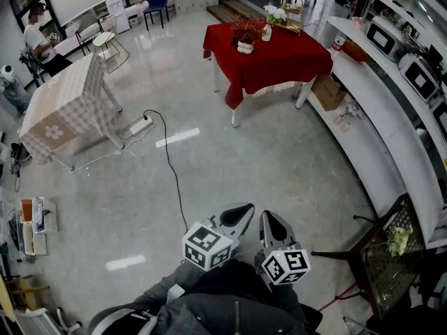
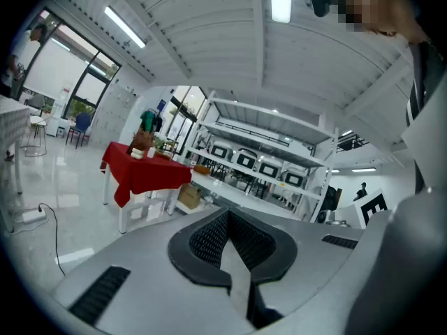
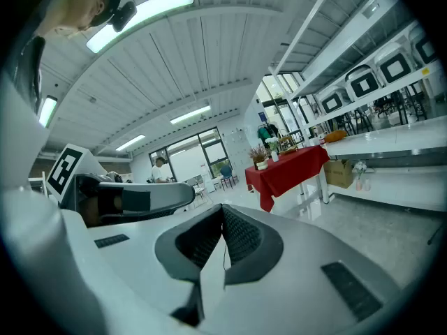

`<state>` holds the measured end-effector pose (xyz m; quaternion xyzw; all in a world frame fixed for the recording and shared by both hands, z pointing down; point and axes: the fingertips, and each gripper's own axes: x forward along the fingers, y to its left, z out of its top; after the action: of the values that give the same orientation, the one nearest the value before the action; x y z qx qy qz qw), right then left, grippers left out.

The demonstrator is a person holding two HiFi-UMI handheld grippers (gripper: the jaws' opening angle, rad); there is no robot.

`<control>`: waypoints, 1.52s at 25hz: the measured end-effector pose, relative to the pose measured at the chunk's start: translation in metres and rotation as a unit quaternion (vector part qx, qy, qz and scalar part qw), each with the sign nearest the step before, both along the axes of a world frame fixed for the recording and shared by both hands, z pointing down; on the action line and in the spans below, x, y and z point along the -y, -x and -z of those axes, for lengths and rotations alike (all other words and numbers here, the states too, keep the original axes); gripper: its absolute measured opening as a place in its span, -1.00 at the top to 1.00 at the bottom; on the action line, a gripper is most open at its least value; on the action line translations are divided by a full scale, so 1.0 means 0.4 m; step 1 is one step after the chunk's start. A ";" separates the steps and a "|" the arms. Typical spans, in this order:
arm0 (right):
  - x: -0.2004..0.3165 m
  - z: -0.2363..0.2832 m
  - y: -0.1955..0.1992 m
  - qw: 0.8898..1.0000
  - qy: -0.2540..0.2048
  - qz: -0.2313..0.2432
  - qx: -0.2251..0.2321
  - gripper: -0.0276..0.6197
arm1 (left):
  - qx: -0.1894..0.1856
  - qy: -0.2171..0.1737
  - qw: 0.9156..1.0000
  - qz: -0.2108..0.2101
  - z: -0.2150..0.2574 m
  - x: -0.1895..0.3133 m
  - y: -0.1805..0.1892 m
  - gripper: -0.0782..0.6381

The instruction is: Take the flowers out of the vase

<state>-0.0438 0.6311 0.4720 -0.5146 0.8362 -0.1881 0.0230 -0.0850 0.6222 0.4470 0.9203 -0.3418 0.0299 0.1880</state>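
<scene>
I hold my left gripper [image 1: 242,212] and my right gripper [image 1: 268,218] close in front of my body. They sit side by side, near each other but apart. Both point forward over the glossy floor [image 1: 230,166], tipped slightly below level, with each marker cube on the end nearest me.

The left jaws are closed. Their ribbed dark pads meet in a narrow V with nothing between them. The right jaws are closed too, pad against pad, and also empty. Neither pair touches anything.

The flowers [image 1: 246,30], a dark red bunch, stand in a white vase [image 1: 245,47] on a tabletop [image 1: 279,61] covered with a red cloth. They are far ahead of both sets of jaws and well apart from them, across the open floor. Seen from my head, the tabletop lies straight beyond the jaw tips. In the left gripper view it sits ahead and to the left of the jaws, and in the right gripper view ahead and to the right. A second small vase with white flowers [image 1: 274,12] stands just beside the red bunch.
</scene>
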 end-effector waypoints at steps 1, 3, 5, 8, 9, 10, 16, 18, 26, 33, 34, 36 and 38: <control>-0.013 0.000 -0.004 1.000 0.002 -0.003 0.000 0.88 | -0.001 0.002 1.000 0.000 0.000 -0.012 -0.004 0.76; -0.034 0.001 -0.014 1.000 0.003 -0.008 0.000 0.88 | -0.002 0.006 1.000 0.000 0.000 -0.033 -0.012 0.76; -0.047 0.006 -0.022 1.000 0.002 -0.010 0.001 0.88 | -0.003 0.007 1.000 0.002 0.003 -0.045 -0.020 0.76; -0.055 0.011 -0.033 1.000 -0.001 -0.009 0.000 0.88 | -0.002 0.005 1.000 0.002 0.008 -0.054 -0.034 0.76; -0.057 0.011 -0.035 1.000 -0.001 -0.009 0.001 0.88 | -0.002 0.005 1.000 0.002 0.009 -0.057 -0.037 0.76; -0.058 0.011 -0.037 1.000 -0.002 -0.010 0.004 0.88 | -0.002 0.006 1.000 0.003 0.009 -0.060 -0.038 0.76; -0.068 0.017 -0.032 1.000 -0.011 -0.010 0.025 0.88 | -0.002 0.014 1.000 0.015 -0.006 -0.071 -0.028 0.76; -0.070 0.016 -0.039 1.000 -0.009 -0.011 0.026 0.88 | -0.002 0.016 1.000 0.014 -0.008 -0.070 -0.039 0.76; 0.006 0.009 -0.068 0.999 -0.004 -0.026 0.028 0.88 | 0.003 0.028 1.000 0.001 -0.023 0.031 -0.067 0.76; 0.144 0.017 -0.113 0.999 0.001 -0.039 0.023 0.88 | -0.004 0.040 0.999 -0.008 -0.016 0.164 -0.101 0.76; 0.166 0.020 -0.116 0.999 0.000 -0.041 0.023 0.88 | -0.005 0.040 0.999 -0.010 -0.014 0.184 -0.102 0.76; 0.211 0.026 -0.118 0.999 0.000 -0.045 0.022 0.88 | -0.007 0.041 0.999 -0.012 -0.009 0.228 -0.101 0.76; 0.253 0.030 -0.117 0.999 0.001 -0.050 0.021 0.88 | -0.011 0.042 0.999 -0.016 -0.001 0.271 -0.099 0.76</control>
<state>0.0031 0.5298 0.4601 -0.5517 0.8086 -0.1983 0.0492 -0.0453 0.5139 0.4473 0.9171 -0.3237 0.0373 0.2294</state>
